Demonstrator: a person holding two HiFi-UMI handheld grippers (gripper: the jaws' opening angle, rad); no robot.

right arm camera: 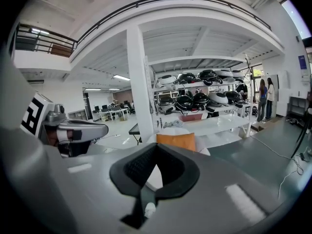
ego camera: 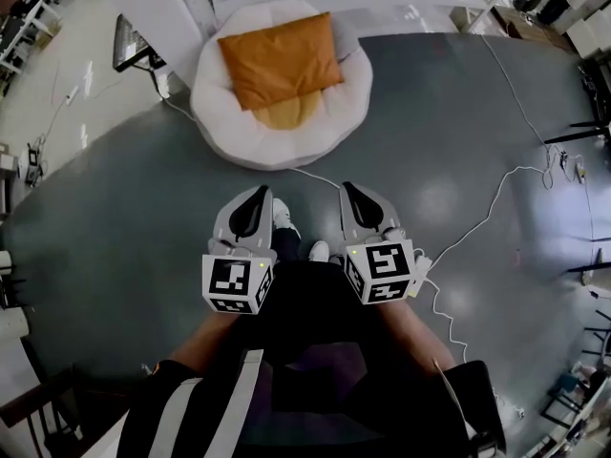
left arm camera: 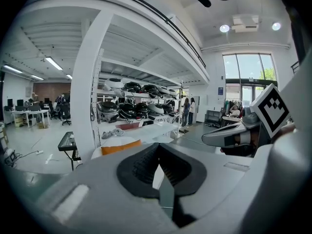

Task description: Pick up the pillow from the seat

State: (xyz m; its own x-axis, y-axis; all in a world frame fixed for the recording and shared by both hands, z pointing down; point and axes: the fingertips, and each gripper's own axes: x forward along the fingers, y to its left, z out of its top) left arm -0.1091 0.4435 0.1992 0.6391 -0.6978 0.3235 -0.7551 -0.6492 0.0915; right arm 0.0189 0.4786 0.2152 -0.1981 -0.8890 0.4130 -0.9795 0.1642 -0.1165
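An orange pillow (ego camera: 282, 60) lies across a round white cushioned seat (ego camera: 229, 127) on the floor ahead of me. Both grippers hover side by side over my shoes, well short of the seat and pointing toward it. The left gripper (ego camera: 259, 193) is shut with nothing in it, and the right gripper (ego camera: 347, 189) is shut and empty too. In the left gripper view the pillow (left arm camera: 121, 146) peeks over the closed jaws, with the right gripper (left arm camera: 229, 135) alongside. From the right gripper view the pillow (right arm camera: 175, 141) stands on the seat (right arm camera: 204, 151) straight ahead.
A black keyboard on a stand (ego camera: 129, 44) is left of the seat. White cables (ego camera: 477, 227) trail over the grey floor mat (ego camera: 115, 227) to my right. A white pillar (right arm camera: 141, 82) and shelves of round shells (right arm camera: 204, 99) stand behind the seat; two people (right arm camera: 265, 99) are far off.
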